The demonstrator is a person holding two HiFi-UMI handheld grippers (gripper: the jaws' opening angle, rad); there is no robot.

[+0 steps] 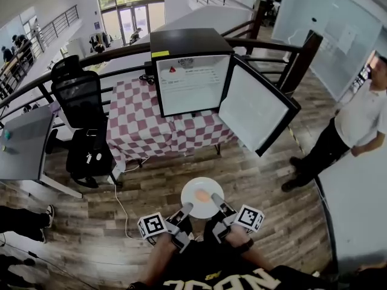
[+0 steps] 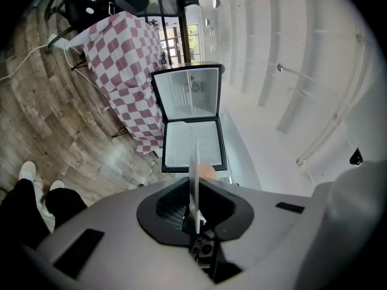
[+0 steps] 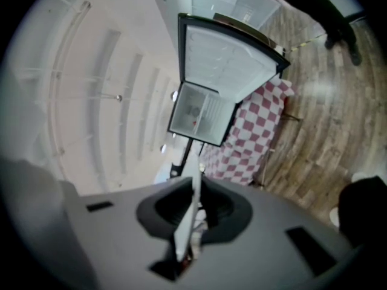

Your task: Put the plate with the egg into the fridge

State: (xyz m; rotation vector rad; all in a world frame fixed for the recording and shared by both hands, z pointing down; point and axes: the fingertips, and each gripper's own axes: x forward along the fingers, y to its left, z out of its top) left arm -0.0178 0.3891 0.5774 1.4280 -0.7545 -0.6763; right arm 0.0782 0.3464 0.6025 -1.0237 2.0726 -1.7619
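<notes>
A white plate (image 1: 202, 197) with an orange-yolked egg (image 1: 202, 195) hangs above the wooden floor, level, held from both sides. My left gripper (image 1: 187, 209) is shut on its near left rim and my right gripper (image 1: 216, 205) is shut on its near right rim. In the left gripper view the plate (image 2: 194, 183) shows edge-on between the jaws, with the egg (image 2: 207, 172) just past it. The right gripper view has the plate's rim (image 3: 190, 216) pinched the same way. The small black fridge (image 1: 190, 71) stands ahead on a checked table, its door (image 1: 257, 104) swung open to the right.
A red-and-white checked cloth (image 1: 151, 125) covers the fridge's table. A black office chair (image 1: 81, 113) and a grey desk (image 1: 24, 141) are at the left. A person (image 1: 351, 128) stands at the right. A railing (image 1: 266, 47) runs behind the fridge.
</notes>
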